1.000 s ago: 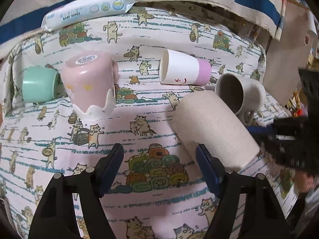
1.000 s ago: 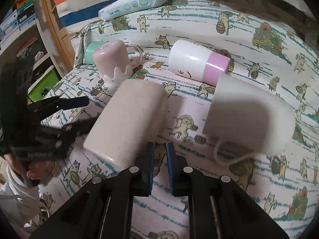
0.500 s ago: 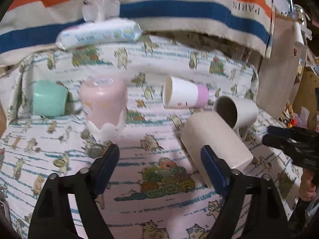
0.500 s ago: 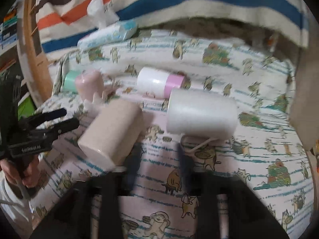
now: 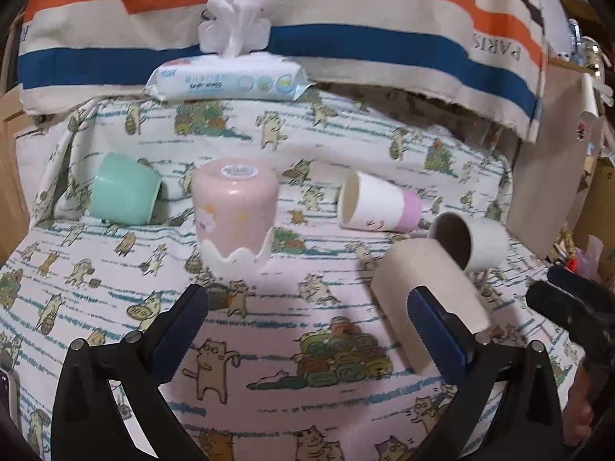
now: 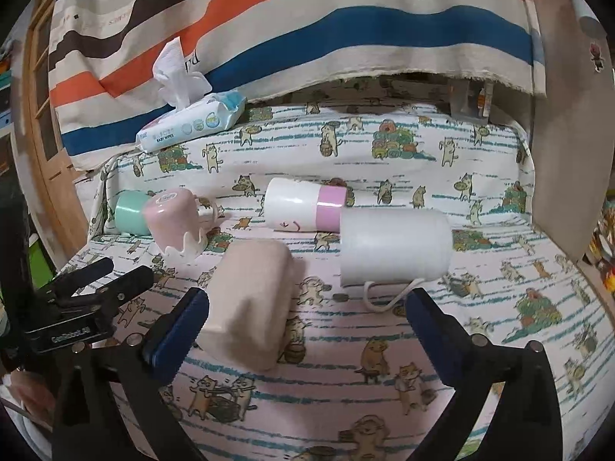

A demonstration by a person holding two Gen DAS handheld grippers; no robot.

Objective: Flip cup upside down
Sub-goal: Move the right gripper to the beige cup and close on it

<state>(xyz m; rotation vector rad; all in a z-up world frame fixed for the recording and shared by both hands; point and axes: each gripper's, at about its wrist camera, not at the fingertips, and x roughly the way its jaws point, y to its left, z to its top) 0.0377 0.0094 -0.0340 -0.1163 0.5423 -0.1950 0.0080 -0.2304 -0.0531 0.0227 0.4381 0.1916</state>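
Note:
Several cups sit on a cat-print cloth. A pink cup (image 5: 234,215) (image 6: 173,223) stands upside down. A mint cup (image 5: 125,188) (image 6: 128,213), a white-and-pink cup (image 5: 376,207) (image 6: 307,209), a white mug (image 5: 472,244) (image 6: 396,246) and a beige tumbler (image 5: 426,299) (image 6: 250,303) lie on their sides. My left gripper (image 5: 307,334) is open and empty, the tumbler beside its right finger. My right gripper (image 6: 307,330) is open and empty, the tumbler just inside its left finger. Each gripper shows in the other's view: the right (image 5: 569,303), the left (image 6: 92,288).
A pack of baby wipes (image 5: 226,80) (image 6: 192,125) lies at the back of the cloth under a striped hanging fabric (image 6: 307,19). A brown board (image 5: 546,161) stands at the right edge. A wooden door frame (image 6: 42,115) is at the left.
Both grippers have pulled back and up from the cups. My right gripper has opened from shut. The tumbler lies where it was.

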